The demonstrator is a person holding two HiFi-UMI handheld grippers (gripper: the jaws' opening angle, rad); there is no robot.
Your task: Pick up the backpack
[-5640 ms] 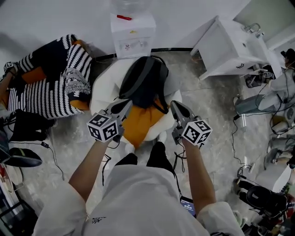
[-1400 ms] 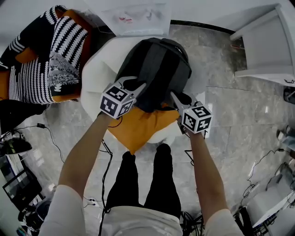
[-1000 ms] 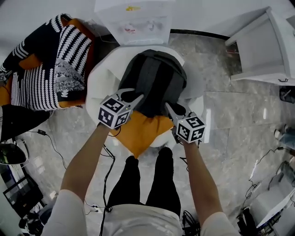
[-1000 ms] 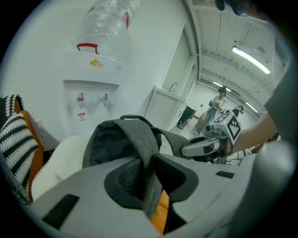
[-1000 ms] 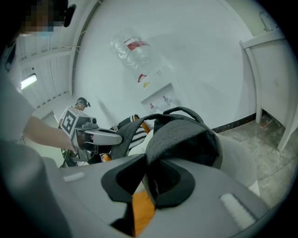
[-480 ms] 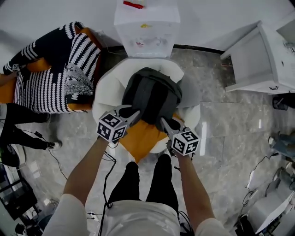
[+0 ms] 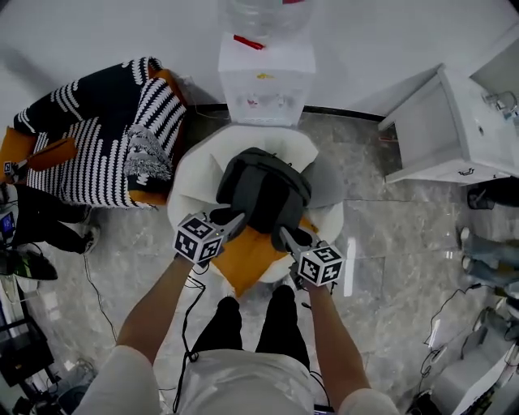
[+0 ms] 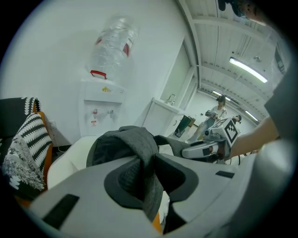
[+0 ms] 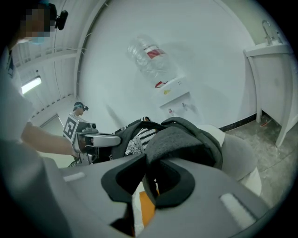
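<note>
Backpack [image 7: 263,190] pinched at near edge by left gripper [image 7: 233,219] and right gripper [image 7: 285,236], over white chair [image 7: 190,170], open floor [image 7: 389,243] on right.

A plain white wall [image 7: 105,28] runs along the far side, with a black skirting strip [image 7: 340,114] where it meets the floor [image 7: 389,243] — grey marbled tiles with a sheen. Against the wall stands a white water dispenser [image 7: 266,77] with 1 clear bottle [image 7: 263,14] upended on top. Just in front of it sits a round white armchair [image 7: 188,170] with an orange cushion [image 7: 243,258] on its seat. To the left, a black-and-white striped throw [image 7: 105,138] covers an orange seat [image 7: 18,147]. At the right is a white cabinet [image 7: 442,138] with a tap [image 7: 496,99]. Thin black cables [image 7: 187,336] trail over the tiles. In the left gripper view, strip lights [image 8: 247,69] glow on a white ceiling.
</note>
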